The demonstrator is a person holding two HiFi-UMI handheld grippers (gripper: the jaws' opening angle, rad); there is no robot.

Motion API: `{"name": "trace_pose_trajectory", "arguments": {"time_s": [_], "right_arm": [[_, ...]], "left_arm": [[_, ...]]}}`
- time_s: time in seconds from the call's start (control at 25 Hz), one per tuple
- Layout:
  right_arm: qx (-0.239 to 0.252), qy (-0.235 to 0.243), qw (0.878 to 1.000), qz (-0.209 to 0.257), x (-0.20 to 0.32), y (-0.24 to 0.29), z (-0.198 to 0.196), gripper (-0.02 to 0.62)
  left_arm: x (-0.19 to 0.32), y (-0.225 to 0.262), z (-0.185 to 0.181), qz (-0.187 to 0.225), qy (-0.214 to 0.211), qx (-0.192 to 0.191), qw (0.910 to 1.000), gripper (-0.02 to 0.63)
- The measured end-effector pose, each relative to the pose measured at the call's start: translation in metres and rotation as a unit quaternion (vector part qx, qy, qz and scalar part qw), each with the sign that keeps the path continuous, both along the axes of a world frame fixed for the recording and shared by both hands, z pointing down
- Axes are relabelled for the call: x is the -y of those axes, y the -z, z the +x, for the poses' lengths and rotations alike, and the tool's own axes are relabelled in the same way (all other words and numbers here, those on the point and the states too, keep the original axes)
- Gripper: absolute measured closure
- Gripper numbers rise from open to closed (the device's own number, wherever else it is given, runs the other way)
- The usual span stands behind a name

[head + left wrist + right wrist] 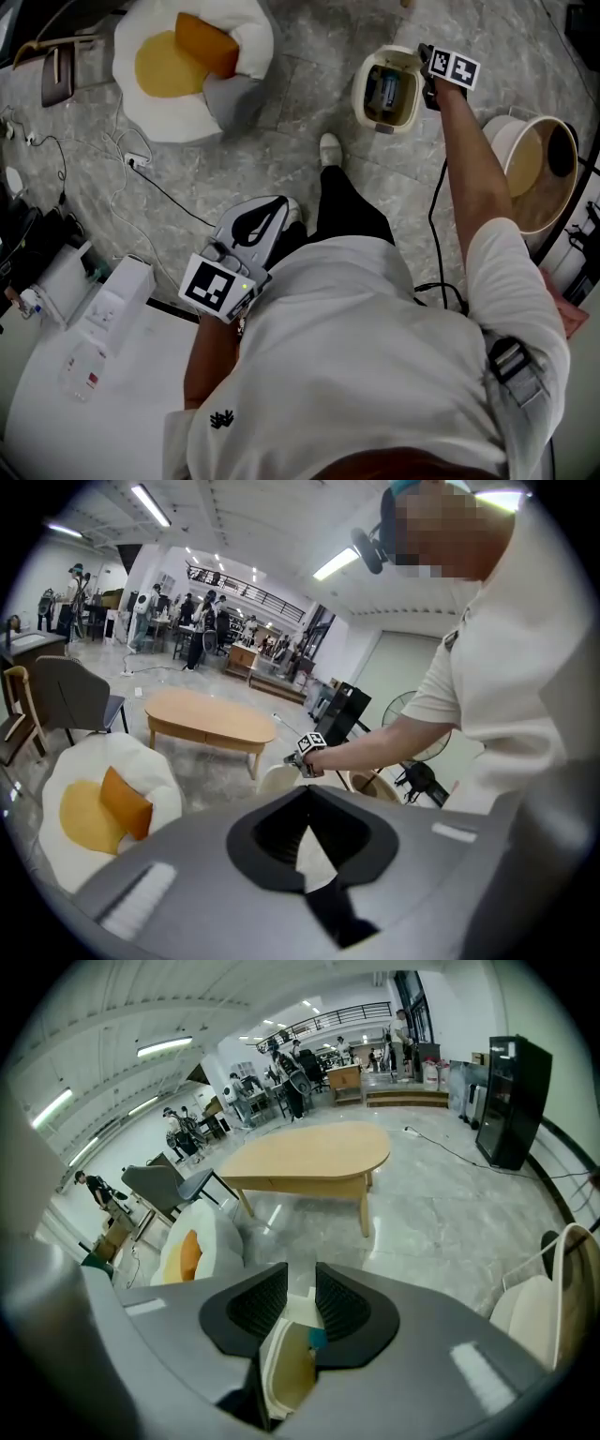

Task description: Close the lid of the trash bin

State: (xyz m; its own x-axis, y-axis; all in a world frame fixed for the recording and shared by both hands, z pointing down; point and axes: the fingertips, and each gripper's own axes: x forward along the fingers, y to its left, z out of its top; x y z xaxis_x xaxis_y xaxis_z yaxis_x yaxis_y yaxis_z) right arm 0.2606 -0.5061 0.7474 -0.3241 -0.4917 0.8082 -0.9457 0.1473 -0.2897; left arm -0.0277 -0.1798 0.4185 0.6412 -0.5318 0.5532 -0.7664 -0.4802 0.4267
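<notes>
The cream trash bin (361, 94) stands on the stone floor, seen from above with its inside showing. Its lid (407, 57) is tipped up at the far right of the rim. My right gripper (424, 67) reaches out to that lid at arm's length. In the right gripper view the jaws (300, 1302) stand a narrow gap apart with the cream lid edge (281, 1365) between them. My left gripper (274, 203) hangs by the person's hip, far from the bin. Its tips (305, 791) meet with nothing held. The bin (270, 780) shows small in the left gripper view.
An egg-shaped white and yellow cushion seat (192, 66) with an orange pillow lies to the far left. A round tub (539, 169) stands right of the bin. Cables (141, 159) run over the floor. A white table (103, 347) is at lower left. An oval wooden table (309, 1162) stands beyond.
</notes>
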Motion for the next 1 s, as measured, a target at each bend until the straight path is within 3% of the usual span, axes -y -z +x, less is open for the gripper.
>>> {"name": "trace_pose_trajectory", "arguments": {"time_s": [0.2, 0.4, 0.68, 1.0], "right_arm": [[0.011, -0.007, 1.000, -0.003, -0.002, -0.005, -0.001, 0.523], [0.014, -0.005, 1.000, -0.006, -0.008, -0.003, -0.002, 0.524], [0.016, -0.006, 1.000, -0.007, -0.026, -0.007, -0.003, 0.524], [0.018, -0.004, 1.000, -0.017, -0.061, -0.013, -0.006, 0.523]], "left_arm": [[-0.002, -0.008, -0.005, 0.016, -0.006, 0.005, 0.9998, 0.549], [0.000, -0.002, 0.002, -0.006, -0.010, -0.002, 0.9999, 0.549], [-0.002, -0.002, 0.003, -0.001, -0.014, -0.005, 0.9999, 0.549], [-0.010, -0.003, -0.006, 0.024, -0.014, -0.009, 0.9996, 0.549]]}}
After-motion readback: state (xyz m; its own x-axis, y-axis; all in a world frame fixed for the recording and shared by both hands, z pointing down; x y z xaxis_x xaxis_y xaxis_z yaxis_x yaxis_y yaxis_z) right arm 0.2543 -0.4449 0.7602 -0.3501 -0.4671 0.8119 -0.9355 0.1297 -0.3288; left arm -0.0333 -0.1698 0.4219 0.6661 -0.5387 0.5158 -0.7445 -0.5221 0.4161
